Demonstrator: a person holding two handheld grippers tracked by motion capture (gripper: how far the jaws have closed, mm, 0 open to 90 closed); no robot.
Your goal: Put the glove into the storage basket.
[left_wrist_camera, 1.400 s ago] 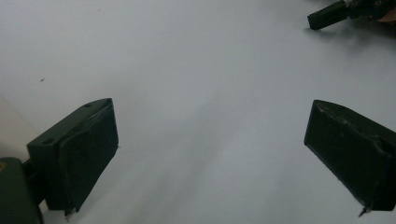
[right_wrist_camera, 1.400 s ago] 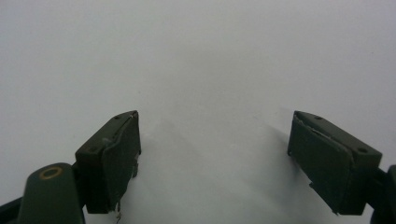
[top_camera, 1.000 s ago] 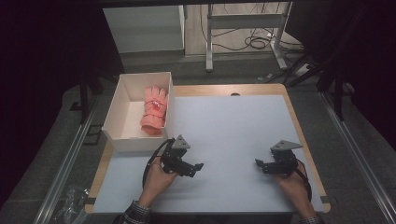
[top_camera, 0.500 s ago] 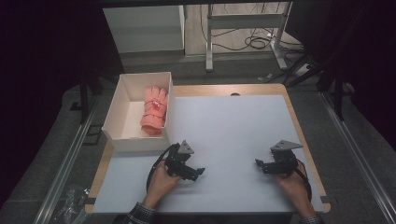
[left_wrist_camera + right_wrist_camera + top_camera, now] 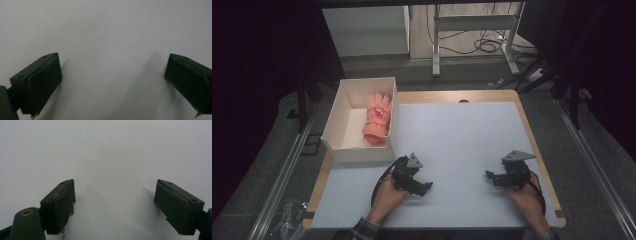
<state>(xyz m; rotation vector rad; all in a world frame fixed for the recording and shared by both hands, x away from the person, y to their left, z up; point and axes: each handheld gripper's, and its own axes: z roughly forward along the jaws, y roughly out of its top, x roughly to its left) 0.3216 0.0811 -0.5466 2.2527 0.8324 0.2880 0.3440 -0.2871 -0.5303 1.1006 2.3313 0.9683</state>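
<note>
My left gripper (image 5: 426, 187) rests low over the white tabletop (image 5: 462, 135) at the near left, held by a hand. Its jaws have just been opening and stand wide apart in the left gripper view (image 5: 112, 60), with nothing but bare table between them. At the near right, my right gripper (image 5: 488, 176) is open too, its jaws spread over bare table in the right gripper view (image 5: 115, 183). A pink glove (image 5: 377, 120) lies inside a white box (image 5: 343, 117) at the table's far left, well away from both grippers.
The table's wooden rim (image 5: 532, 135) runs along the right side and the far edge. Beyond it are a desk frame and cables (image 5: 484, 45) on the floor. A metal rail (image 5: 287, 170) runs past the left side.
My left gripper has sunk a little and shifted toward the near edge of the table. The right gripper has kept still.
</note>
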